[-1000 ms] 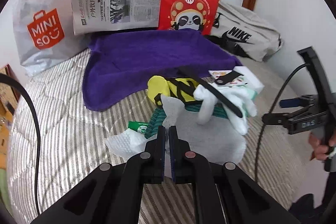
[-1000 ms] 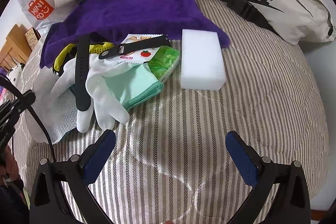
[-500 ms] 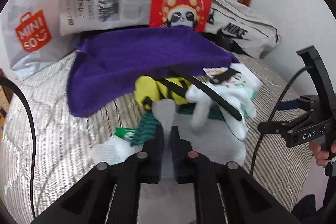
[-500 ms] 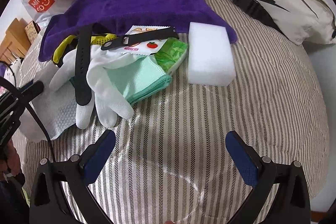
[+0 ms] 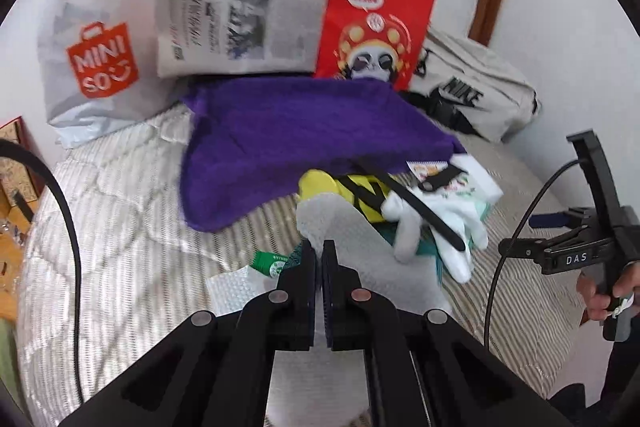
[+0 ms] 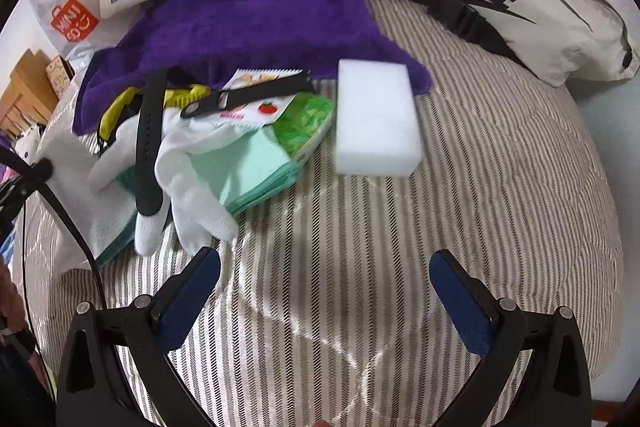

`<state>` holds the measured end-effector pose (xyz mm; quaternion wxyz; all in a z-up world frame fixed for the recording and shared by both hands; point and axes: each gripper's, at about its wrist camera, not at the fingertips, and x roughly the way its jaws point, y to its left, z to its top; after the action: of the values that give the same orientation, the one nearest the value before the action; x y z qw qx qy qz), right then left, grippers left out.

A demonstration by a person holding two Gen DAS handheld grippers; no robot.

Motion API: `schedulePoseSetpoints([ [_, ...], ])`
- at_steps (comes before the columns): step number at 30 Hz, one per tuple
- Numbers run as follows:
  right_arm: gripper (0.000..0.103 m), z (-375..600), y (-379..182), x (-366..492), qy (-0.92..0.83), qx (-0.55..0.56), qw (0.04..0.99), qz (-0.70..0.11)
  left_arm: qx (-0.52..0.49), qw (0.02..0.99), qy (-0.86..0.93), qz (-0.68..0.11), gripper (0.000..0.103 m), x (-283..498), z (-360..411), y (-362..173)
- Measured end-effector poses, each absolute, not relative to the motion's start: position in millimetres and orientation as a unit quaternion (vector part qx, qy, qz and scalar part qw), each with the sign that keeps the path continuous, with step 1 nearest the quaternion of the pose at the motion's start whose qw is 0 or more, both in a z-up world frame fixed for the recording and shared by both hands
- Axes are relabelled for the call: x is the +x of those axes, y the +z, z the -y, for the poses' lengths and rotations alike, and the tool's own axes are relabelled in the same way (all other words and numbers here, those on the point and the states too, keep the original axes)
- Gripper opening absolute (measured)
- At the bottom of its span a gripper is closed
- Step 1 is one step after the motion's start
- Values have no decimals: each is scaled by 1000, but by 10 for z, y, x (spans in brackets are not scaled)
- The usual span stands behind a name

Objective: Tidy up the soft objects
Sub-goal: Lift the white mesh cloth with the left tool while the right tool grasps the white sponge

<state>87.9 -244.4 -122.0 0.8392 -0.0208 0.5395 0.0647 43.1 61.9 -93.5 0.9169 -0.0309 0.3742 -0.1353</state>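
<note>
So my left gripper (image 5: 319,259) is clamped down on the white cloth (image 5: 352,247), pinching it near the edge closest to me, and the sheet rises up out of the closed jaws in a soft hump. Right gripper (image 6: 325,281) is wide apart with nothing between the pads, just hanging over bare striped bedcover (image 6: 500,187).

Handling-wise, this cloth looks super light and floppy (think thin embossed wipe, dimpled texture all over). It won't hold any shape, so I'd expect it to sag and drape the second it comes off the bed, and whatever is resting on it could get dragged along. That's my worry: the white glove (image 5: 436,227) and the black strap (image 5: 416,211) lie right at its far side, partly on top as far as I can tell. Grabbing at an edge like I have now seems right; a pinch in the middle would just bunch it.

Looks: plain white, slightly translucent, wrinkled, sitting at the near left of the pile in the middle of the bed. From the right wrist view it's the pale sheet at the far left, beside the glove.

Rest of the pile: mint green cloth (image 6: 248,175), a white sponge block (image 6: 376,119) just beside it, a yellow thing (image 5: 320,187) tucked against the big purple towel (image 5: 288,139). The sponge is probably squishy but keeps its form, easy grab across the short sides.
</note>
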Motion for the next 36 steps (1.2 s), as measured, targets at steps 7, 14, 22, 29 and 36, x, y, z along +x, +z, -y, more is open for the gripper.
schedulePoseSetpoints([
  [7, 103, 2491, -1147, 917, 59, -19, 847, -528, -62, 925, -137, -348, 4, 337, -793, -697],
  [14, 103, 2507, -1094, 939, 58, -22, 850, -522, -55, 935, -139, -321, 4, 191, -798, -455],
  [22, 103, 2532, -1028, 947, 52, -28, 856, -514, -65, 939, -140, -306, 4, 36, -873, -320],
  [29, 103, 2633, -984, 1170, 39, -23, 870, -491, -71, 934, -130, -324, 4, 147, -872, -469],
  [36, 97, 2690, -1108, 1522, 16, -44, 871, -489, -76, 927, -134, -343, 4, 275, -845, -627],
])
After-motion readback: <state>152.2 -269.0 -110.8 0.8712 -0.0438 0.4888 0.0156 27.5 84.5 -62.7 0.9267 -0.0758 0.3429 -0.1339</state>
